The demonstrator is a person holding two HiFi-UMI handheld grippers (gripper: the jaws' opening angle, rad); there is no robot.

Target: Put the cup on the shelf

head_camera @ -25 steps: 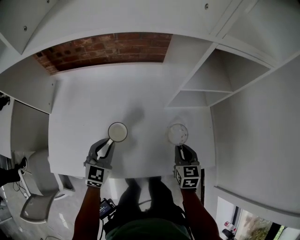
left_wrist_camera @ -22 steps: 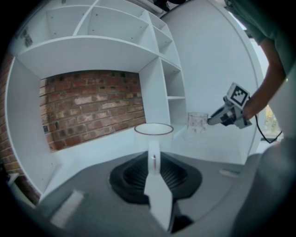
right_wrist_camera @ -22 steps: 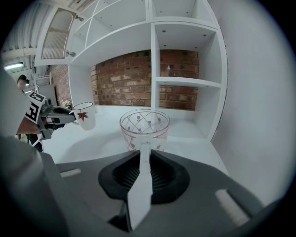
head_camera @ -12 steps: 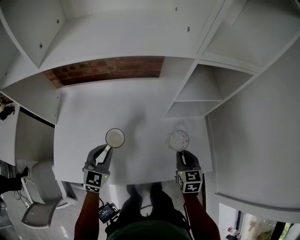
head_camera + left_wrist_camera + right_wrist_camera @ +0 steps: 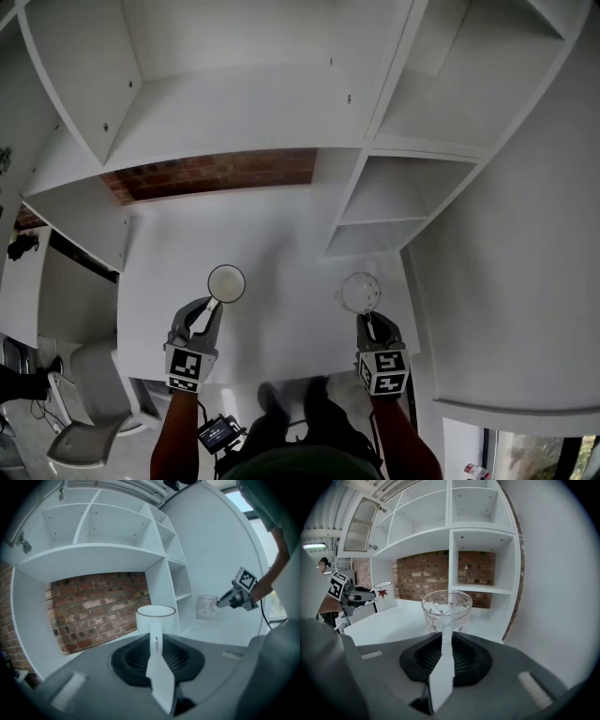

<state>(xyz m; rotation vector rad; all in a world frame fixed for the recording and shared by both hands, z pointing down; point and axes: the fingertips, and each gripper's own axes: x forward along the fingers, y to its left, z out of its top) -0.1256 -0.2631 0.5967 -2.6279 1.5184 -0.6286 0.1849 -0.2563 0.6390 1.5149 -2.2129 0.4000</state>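
Note:
A white cup (image 5: pixel 226 283) hangs above the white desk (image 5: pixel 281 234), held by its handle in my left gripper (image 5: pixel 213 304), which is shut on it. In the left gripper view the white cup (image 5: pixel 155 617) stands upright just beyond the jaws of the left gripper (image 5: pixel 154 639). A clear glass cup (image 5: pixel 360 292) with a leaf pattern is held the same way by my right gripper (image 5: pixel 367 320), shut on its handle. In the right gripper view the glass cup (image 5: pixel 446 610) sits upright ahead of the right gripper (image 5: pixel 446 631). White shelves (image 5: pixel 394 202) rise behind and to the right.
A long shelf board (image 5: pixel 234 108) spans above the brick wall (image 5: pixel 216 173). Small open compartments (image 5: pixel 480 569) stand at the right, against a tall white side panel (image 5: pixel 506 262). A grey chair (image 5: pixel 80 412) stands below the desk's left edge.
Both grippers have risen with their cups, which stay upright. The head view has tilted up, so more of the upper shelving shows than before.

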